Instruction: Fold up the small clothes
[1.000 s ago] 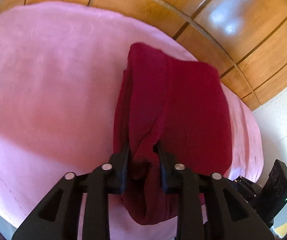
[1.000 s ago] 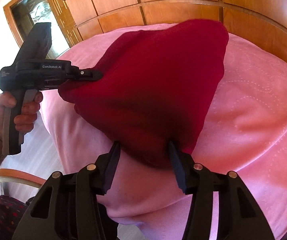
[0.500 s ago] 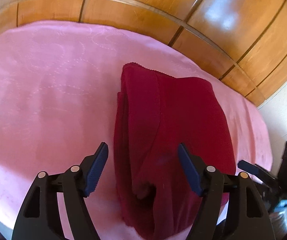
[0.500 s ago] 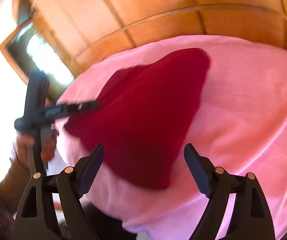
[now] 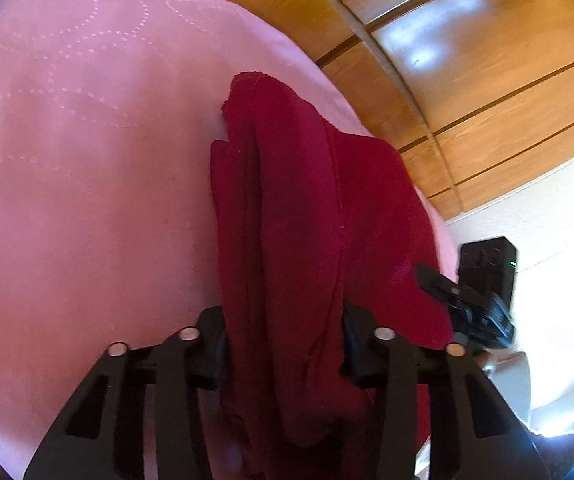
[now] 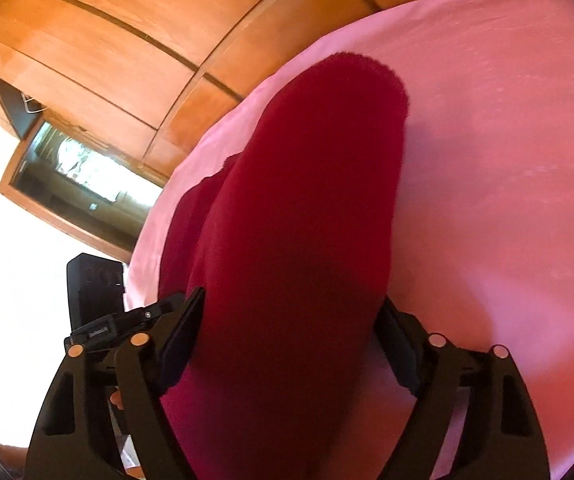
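A dark red folded garment (image 5: 307,216) lies on a pink bedspread (image 5: 87,160). In the left wrist view its near end bunches between the fingers of my left gripper (image 5: 285,336), which has closed onto it. In the right wrist view the same garment (image 6: 307,220) fills the gap of my right gripper (image 6: 291,320); its jaws stand fairly wide with the thick fold between them, and I cannot tell whether they press on it. The other gripper shows at each view's edge: the right (image 5: 467,300), the left (image 6: 119,324).
Wooden wall panels (image 5: 467,80) run behind the bed. A dark framed opening (image 6: 75,176) sits at the left of the right wrist view. The pink bedspread (image 6: 507,160) stretches to the right of the garment.
Both grippers opened half a second ago, then moved forward over the garment's near edge. The left jaws have closed onto the cloth; the right jaws have narrowed around it.
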